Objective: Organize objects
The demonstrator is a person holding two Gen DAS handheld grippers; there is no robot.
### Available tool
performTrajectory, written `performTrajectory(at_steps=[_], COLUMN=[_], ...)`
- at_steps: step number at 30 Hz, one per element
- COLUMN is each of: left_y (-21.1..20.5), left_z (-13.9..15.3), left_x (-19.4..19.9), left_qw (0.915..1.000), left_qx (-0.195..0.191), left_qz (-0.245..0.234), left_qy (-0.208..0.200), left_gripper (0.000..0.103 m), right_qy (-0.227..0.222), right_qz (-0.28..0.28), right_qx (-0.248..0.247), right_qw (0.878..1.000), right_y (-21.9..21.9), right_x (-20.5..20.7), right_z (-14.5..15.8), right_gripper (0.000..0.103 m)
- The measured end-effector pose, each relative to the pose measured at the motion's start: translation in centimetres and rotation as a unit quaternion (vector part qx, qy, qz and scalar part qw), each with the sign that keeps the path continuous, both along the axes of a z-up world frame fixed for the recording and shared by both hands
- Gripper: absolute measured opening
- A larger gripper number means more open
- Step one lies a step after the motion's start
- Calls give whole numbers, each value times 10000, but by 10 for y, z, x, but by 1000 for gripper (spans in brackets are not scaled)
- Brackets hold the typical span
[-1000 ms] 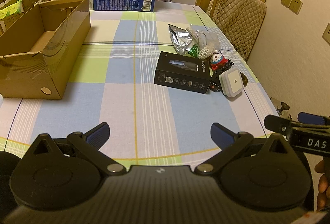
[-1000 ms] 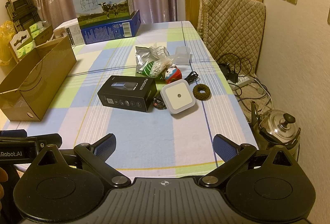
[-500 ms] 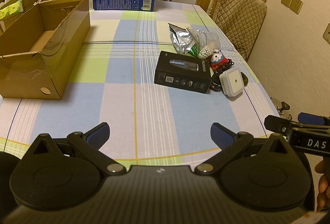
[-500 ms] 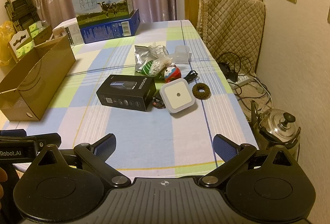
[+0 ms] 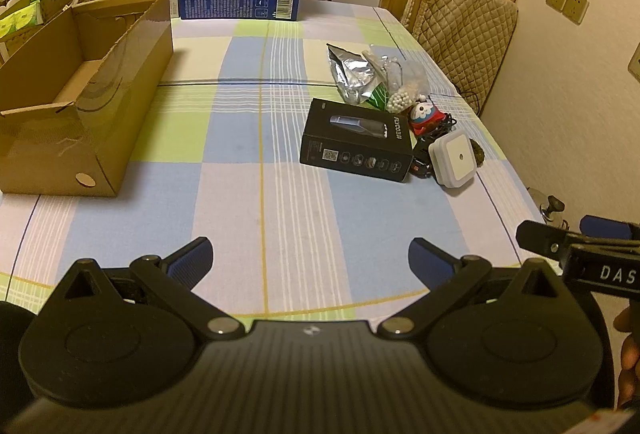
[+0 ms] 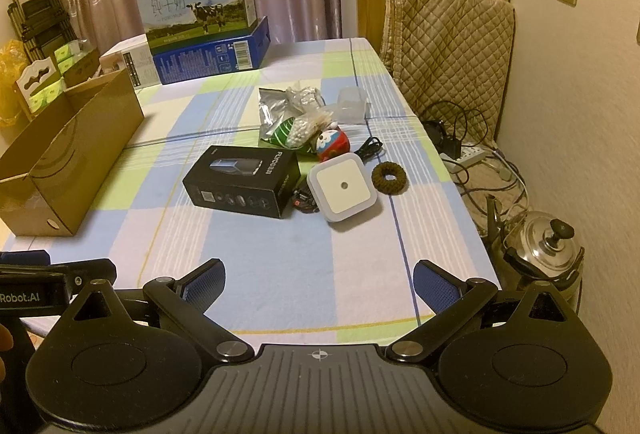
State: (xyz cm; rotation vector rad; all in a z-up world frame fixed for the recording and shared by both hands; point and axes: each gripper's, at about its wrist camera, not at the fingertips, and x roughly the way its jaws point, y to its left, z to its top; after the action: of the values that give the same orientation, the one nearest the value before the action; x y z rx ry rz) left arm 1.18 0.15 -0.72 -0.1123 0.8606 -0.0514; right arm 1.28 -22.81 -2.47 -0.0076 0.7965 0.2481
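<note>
Left tool [image 5: 310,258] and right tool [image 6: 319,280] both hovering released, gripping nothing, over checked-cloth surface [image 6: 280,254]; black rectangular carton [image 6: 244,180] lying ahead.

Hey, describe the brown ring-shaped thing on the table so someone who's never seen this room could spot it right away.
Start at the checked tablecloth and find the clutter on its side nearest the quilt-covered chair. There, just beyond the black box, lies a white square night light. The brown ring lies flat beside that light toward the table edge; it is the only dark, fuzzy, doughnut-shaped item there.
</note>
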Motion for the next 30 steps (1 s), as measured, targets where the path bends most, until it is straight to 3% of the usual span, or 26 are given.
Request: performTrajectory(at_steps=[19, 30], left_y=[1, -1], left_z=[-2, -19], left_x=[47, 82], left_qw=[9997, 9985], left_qx=[45, 70], left_qz=[-212, -535], left_qy=[-65, 75], left_gripper=[102, 102], right_qy=[-108, -180], right_qz=[45, 260], right_qx=[-70, -110], right_qw=[9999, 9994], right_y=[-14, -19], right_x=[42, 71], right_z=[1, -7], right_gripper=[98, 98])
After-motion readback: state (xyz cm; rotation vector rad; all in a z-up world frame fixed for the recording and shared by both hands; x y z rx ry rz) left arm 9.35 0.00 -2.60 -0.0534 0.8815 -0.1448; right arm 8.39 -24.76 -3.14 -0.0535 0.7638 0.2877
